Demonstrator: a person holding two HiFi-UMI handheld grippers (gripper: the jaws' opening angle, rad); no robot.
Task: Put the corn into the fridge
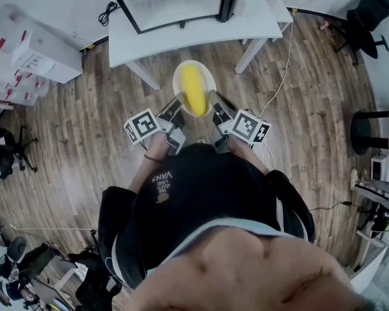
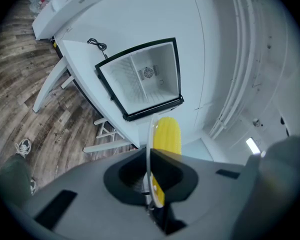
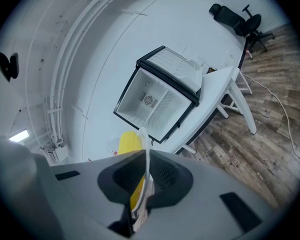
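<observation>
A yellow corn cob point(image 1: 193, 91) lies on a white plate point(image 1: 181, 74), carried in the air in front of a white table point(image 1: 194, 34). My left gripper point(image 1: 174, 107) is shut on the plate's left rim and my right gripper point(image 1: 215, 103) on its right rim. In the left gripper view the rim of the plate point(image 2: 149, 139) runs edge-on between the jaws of the left gripper point(image 2: 150, 158), with the corn point(image 2: 168, 134) beyond. The right gripper view shows the right gripper point(image 3: 145, 160) the same way, with the corn point(image 3: 129, 142). The fridge point(image 2: 142, 79) stands open on the table, its inside white and bare.
White table legs point(image 1: 142, 74) reach down to the wooden floor. A cable point(image 1: 282, 76) trails across the floor on the right. A black office chair point(image 1: 366, 18) is at the far right and white boxes point(image 1: 32, 50) at the left.
</observation>
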